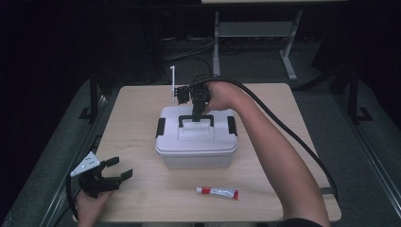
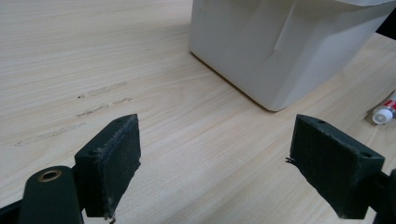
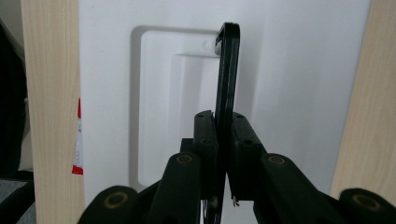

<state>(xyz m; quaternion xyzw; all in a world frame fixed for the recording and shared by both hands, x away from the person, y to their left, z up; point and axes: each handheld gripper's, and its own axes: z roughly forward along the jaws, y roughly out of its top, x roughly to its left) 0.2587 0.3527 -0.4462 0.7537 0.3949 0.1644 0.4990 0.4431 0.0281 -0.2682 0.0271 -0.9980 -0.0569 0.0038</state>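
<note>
Your right gripper is clamped on the box handle, so lift straight up, while your left gripper rests wide open.

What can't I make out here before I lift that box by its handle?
- Box contents: lid closed, high view.
- Side latches: too small to tell whether fastened, high view.
- Tube label: too small in high view; cut off by edge in left gripper view.
- Handle lower part: hidden by right tool, right gripper view.
</note>
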